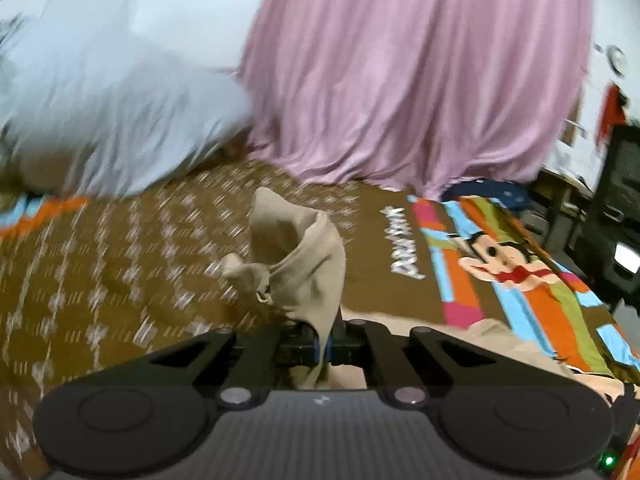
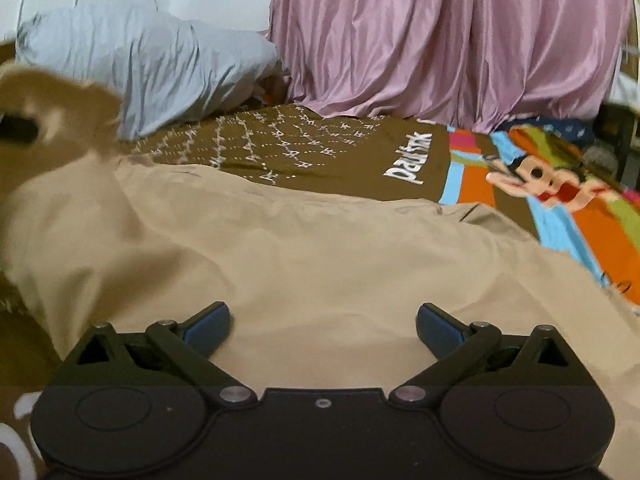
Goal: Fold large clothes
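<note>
Left gripper (image 1: 322, 346) pinched tight on bunched corner of beige garment (image 1: 298, 256), lifted above brown bedspread (image 1: 120, 264); right gripper (image 2: 323, 326) spread wide over same cloth (image 2: 320, 264), gripping nothing.

A bed covered by a brown patterned bedspread (image 2: 320, 152) with a striped cartoon-monkey border carries everything. A tan garment (image 2: 300, 264) lies spread just before the bedspread's white lettering; a pale blue pillow (image 2: 160, 68) sits behind that lettering, leftward.
</note>
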